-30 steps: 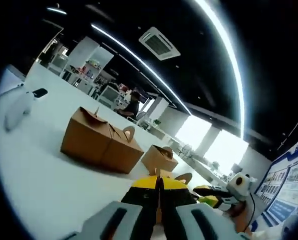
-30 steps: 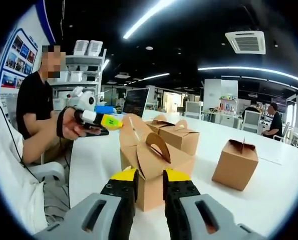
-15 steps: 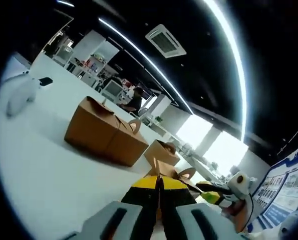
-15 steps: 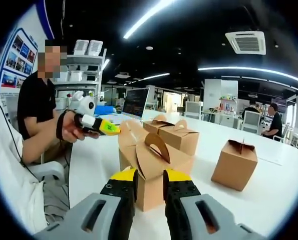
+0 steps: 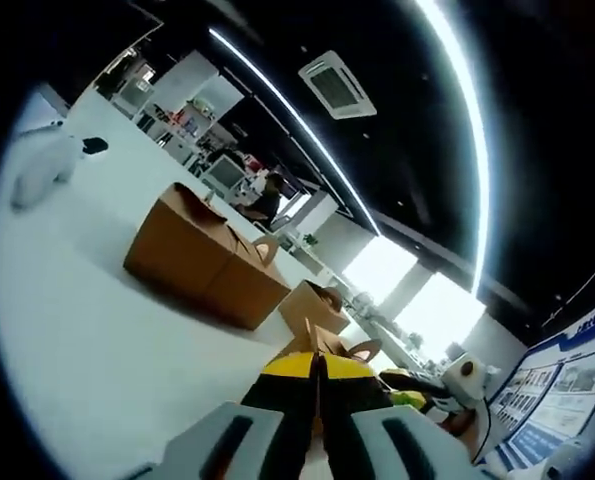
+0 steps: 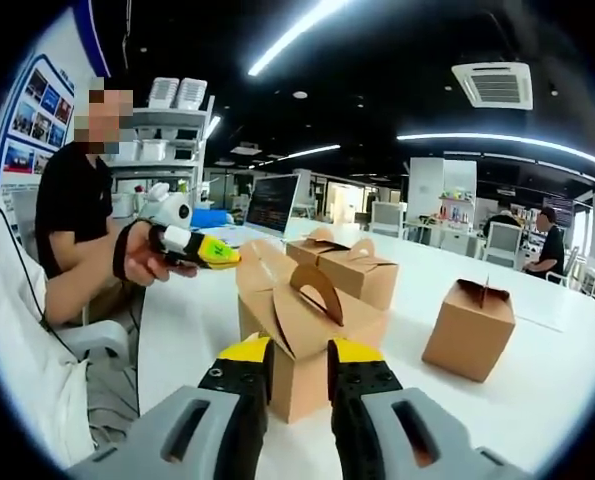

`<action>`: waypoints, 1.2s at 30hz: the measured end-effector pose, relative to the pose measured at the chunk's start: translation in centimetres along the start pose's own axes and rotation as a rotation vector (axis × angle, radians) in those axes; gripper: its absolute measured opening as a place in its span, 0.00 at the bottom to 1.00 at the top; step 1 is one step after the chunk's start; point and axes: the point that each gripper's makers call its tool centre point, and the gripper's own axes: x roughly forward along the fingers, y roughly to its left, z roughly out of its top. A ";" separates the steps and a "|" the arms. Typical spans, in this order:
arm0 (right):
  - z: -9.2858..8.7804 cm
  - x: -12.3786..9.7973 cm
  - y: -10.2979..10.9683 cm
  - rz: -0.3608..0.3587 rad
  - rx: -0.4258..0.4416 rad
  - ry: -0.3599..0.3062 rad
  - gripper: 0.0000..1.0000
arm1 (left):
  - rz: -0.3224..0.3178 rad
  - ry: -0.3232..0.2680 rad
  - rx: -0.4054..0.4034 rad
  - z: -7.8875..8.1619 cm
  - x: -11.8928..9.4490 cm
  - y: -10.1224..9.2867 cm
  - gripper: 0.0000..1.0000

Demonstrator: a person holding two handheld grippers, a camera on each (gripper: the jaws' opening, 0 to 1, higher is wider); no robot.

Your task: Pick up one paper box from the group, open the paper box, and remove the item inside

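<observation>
Right gripper view: right gripper (image 6: 297, 362), fingers slightly apart, straddles the paper box (image 6: 307, 335); light, crushable card, best held at its base; left gripper (image 5: 317, 375) fingers together.

You worked under long ceiling strip lights (image 6: 299, 35), which supplied most of the illumination in both views. In your left gripper view a strip light bowed into a strong arc from fisheye distortion, and the far windows (image 5: 409, 300) were blown out to white. The white desk (image 5: 87, 330) glared heavily there, washing out detail at its near edge. Your right gripper view was evenly lit and sharp at centre. The paper box (image 6: 302, 335) cast only a soft, faint shadow. Straight lines curved near the edges of both views.
</observation>
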 end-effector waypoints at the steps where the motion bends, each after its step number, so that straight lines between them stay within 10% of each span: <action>1: 0.0 0.0 0.0 -0.001 -0.001 0.000 0.23 | -0.001 0.002 -0.001 -0.1 0.0 0.0 0.04; 35: 0.9 0.0 0.6 0.009 -0.017 -0.018 0.24 | 0.038 -0.069 0.216 1.2 -0.1 -0.6 0.29; 36: 1.5 -0.4 0.3 0.005 -0.012 -0.034 0.24 | -0.071 -0.173 0.168 3.6 -1.2 -2.3 0.29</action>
